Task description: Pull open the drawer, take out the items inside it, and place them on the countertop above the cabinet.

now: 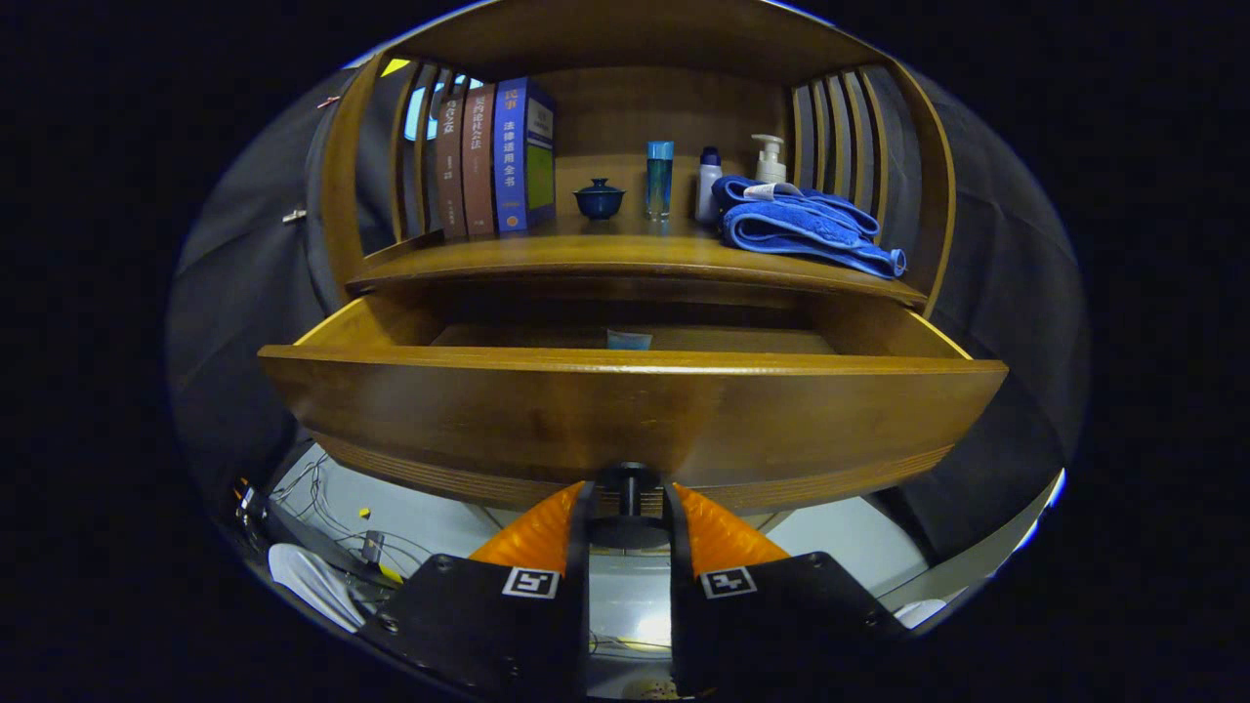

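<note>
Gripper view: gripper [630, 503] clamped on dark drawer knob [629, 481] at frame bottom centre; drawer [625, 410] pulled out; small pale-blue item [629, 339] inside, straight ahead above the fingers, below the countertop [586, 256].

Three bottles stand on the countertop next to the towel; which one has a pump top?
The white pump bottle, farthest right, behind the folded blue towel. The clear blue bottle and the white bottle with a dark cap have plain tops.
</note>
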The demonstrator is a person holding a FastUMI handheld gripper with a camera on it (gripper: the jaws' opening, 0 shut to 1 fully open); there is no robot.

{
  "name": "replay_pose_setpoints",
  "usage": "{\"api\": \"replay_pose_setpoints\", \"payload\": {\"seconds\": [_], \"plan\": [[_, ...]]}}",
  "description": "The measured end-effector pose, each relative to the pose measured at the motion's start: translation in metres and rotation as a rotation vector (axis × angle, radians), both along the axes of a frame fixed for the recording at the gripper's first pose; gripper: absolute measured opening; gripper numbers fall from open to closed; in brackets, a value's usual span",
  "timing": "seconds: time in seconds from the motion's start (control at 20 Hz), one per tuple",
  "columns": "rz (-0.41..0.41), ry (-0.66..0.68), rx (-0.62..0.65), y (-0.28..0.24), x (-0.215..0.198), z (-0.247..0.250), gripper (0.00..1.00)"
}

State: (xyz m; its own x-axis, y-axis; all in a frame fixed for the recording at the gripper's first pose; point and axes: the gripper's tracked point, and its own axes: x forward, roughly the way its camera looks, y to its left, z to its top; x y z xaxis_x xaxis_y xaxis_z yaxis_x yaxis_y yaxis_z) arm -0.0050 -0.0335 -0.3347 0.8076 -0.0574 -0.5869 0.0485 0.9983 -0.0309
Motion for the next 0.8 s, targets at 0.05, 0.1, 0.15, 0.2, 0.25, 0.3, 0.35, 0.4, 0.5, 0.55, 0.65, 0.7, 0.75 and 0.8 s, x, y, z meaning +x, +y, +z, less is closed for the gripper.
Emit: {"api": "replay_pose_setpoints", "payload": {"seconds": [0.05,0.1,0.15,0.2,0.25,0.3,0.35,0.4,0.5,0.55,0.65,0.7,0.75,0.8], "plan": [[0.001,0.005,-0.006,0.000,-0.011,0.001,0.38],[-0.002,0.009,-0.008,-0.002,-0.020,0.002,0.38],[-0.004,0.011,-0.002,-0.002,-0.027,0.002,0.38],[-0.006,0.014,0.004,-0.001,-0.035,0.003,0.38],[-0.007,0.023,0.003,-0.001,-0.042,0.002,0.38],[-0.008,0.031,0.002,-0.001,-0.047,0.001,0.38],[-0.010,0.040,0.003,-0.001,-0.053,-0.001,0.38],[-0.015,0.049,0.012,-0.001,-0.059,-0.002,0.37],[-0.026,0.054,0.029,0.000,-0.068,-0.003,0.38],[-0.024,0.066,0.025,0.000,-0.074,-0.004,0.38],[-0.017,0.072,0.018,0.001,-0.080,-0.006,0.38],[-0.016,0.074,0.016,0.001,-0.080,-0.006,0.38],[-0.014,0.079,0.011,0.001,-0.080,-0.007,0.38],[-0.015,0.080,0.008,0.001,-0.080,-0.006,0.38]]}}
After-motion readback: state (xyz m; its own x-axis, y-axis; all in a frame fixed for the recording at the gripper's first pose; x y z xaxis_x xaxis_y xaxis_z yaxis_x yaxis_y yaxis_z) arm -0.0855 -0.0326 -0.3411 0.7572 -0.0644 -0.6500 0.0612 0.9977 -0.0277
